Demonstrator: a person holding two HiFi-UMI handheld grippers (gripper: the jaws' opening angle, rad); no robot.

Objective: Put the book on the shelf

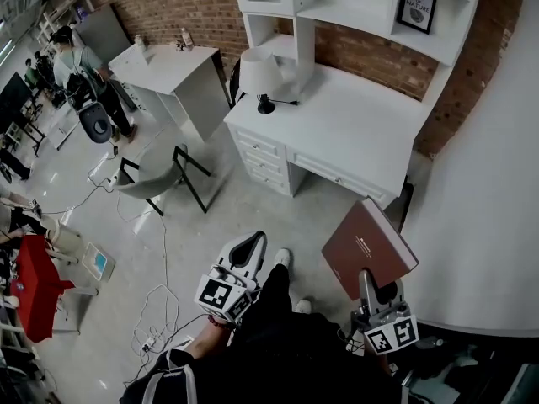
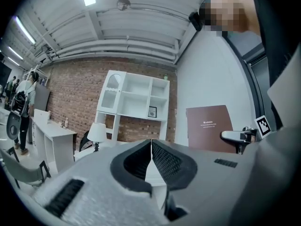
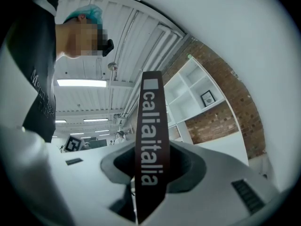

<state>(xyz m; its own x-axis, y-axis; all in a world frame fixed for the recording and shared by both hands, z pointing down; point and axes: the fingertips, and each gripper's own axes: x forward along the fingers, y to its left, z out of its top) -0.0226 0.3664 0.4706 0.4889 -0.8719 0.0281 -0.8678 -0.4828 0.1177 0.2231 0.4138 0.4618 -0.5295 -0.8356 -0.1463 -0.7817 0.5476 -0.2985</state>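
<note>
Overhead, the head view puts the brown book (image 1: 368,247) at lower right, tilted with its cover up, well short of the white counter (image 1: 354,129) and the shelf (image 1: 370,15) that fills the upper right of the frame. The right gripper (image 1: 370,280) grips it at its lower edge, while the left gripper (image 1: 246,251) hangs apart at lower centre. From the left gripper view, its own jaws meet tip to tip with nothing between them; only here does the book's front cover with its small print show at right, upright against the pale wall. Only the right gripper view shows the grip itself: the jaws stand part-open, pressed on both covers, with the lettered spine rising up the middle of the frame and the shelf compartments at upper right. It looks a stiff hardback of some weight with a smooth cover, so held low it will probably lever and could slip; a hold beside the spine near mid-height seems safer.
</note>
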